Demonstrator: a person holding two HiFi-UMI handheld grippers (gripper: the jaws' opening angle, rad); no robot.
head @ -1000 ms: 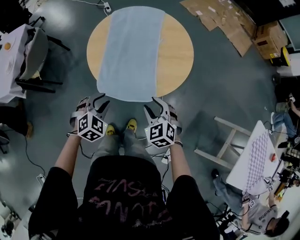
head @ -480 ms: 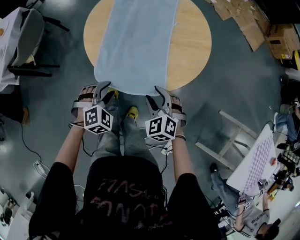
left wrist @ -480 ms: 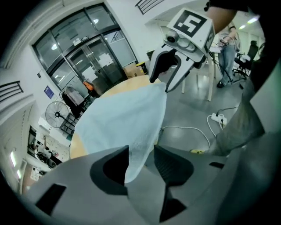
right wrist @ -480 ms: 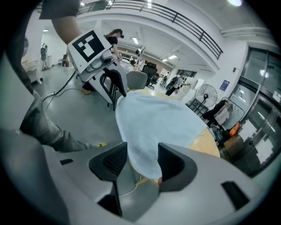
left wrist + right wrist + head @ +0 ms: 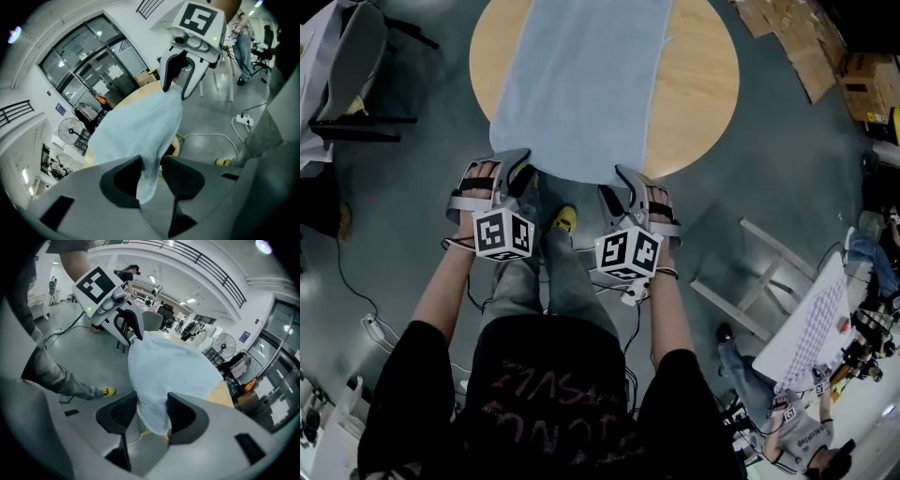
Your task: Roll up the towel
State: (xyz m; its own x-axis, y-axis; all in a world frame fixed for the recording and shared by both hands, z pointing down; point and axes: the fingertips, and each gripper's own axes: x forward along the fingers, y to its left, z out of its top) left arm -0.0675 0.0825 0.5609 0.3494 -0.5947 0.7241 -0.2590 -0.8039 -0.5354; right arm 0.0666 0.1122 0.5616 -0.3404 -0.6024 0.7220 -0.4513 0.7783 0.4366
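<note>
Pink print on the black shirt point(image 5: 553, 389), upside down, illegible; blue wall sign point(image 5: 60, 108) too small; left hand-held gripper point(image 5: 514, 167) and right hand-held gripper point(image 5: 619, 183) carry coded squares only.

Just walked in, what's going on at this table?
A person stands at a round wooden table with a light blue towel spread over it. The left gripper and right gripper each have a near towel corner between their jaws, which have just been closing. Nothing is rolled yet.

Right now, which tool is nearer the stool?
Right. The right tool is left of the stool; the left tool farther left. Both straddle the towel's edge, jaws just closed further.
</note>
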